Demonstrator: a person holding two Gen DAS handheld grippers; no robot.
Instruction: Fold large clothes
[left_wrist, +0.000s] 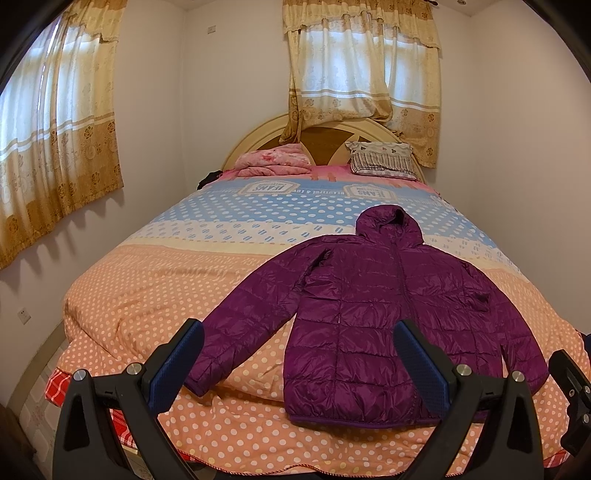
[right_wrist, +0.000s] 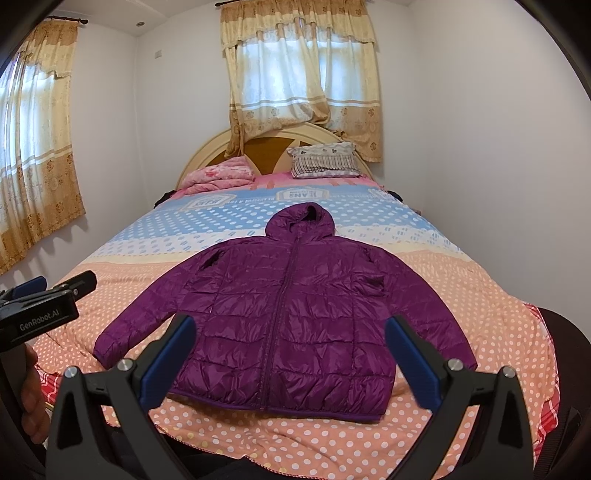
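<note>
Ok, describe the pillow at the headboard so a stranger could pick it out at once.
Start at the rounded wooden headboard of the bed. Two soft things lie against it: a bunched pink blanket at left and the pillow at right. The pillow alone is pale with dark stripes.

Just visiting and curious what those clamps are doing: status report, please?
Left gripper open, right gripper open, both empty, short of the bed. Purple jacket flat, zipped, sleeves spread, unfolded. Nothing lying on it; pillow far off by the headboard.
</note>
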